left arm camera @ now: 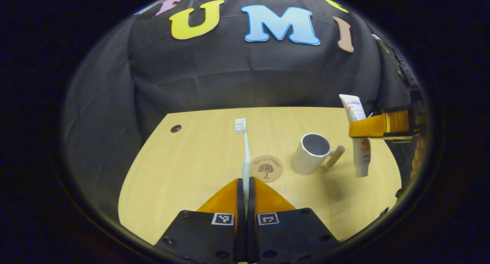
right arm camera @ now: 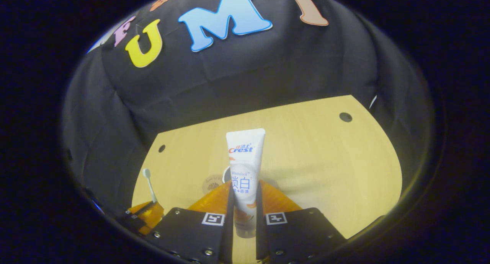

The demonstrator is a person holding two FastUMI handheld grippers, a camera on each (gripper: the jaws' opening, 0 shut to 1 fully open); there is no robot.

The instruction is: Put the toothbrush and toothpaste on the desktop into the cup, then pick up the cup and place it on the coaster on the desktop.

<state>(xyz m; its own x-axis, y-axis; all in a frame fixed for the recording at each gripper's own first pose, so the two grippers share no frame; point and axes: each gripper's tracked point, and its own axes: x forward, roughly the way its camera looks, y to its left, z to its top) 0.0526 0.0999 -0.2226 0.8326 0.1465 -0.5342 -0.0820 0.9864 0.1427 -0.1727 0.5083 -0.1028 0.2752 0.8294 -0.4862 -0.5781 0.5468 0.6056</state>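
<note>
Desktop [left arm camera: 199, 160] of pale wood meets black cloth [left arm camera: 229, 72] beyond both fingers. Ahead-right of the left gripper [left arm camera: 246, 187], clamped on the upright toothbrush [left arm camera: 245, 153], stand the coaster [left arm camera: 267, 168] and the empty white cup [left arm camera: 311, 153]. The right gripper [right arm camera: 245, 202] pinches the toothpaste [right arm camera: 244, 168], which hides most of the cup behind it.

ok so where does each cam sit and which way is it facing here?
Left gripper view: rides the left gripper, looks forward over the desk at coaster and cup; own fingers clamp the toothbrush.
Right gripper view: rides the right gripper, faces the desk and booth wall; own fingers clamp the toothpaste.
Shared: desk, toothbrush, toothpaste, each other's gripper.
</note>
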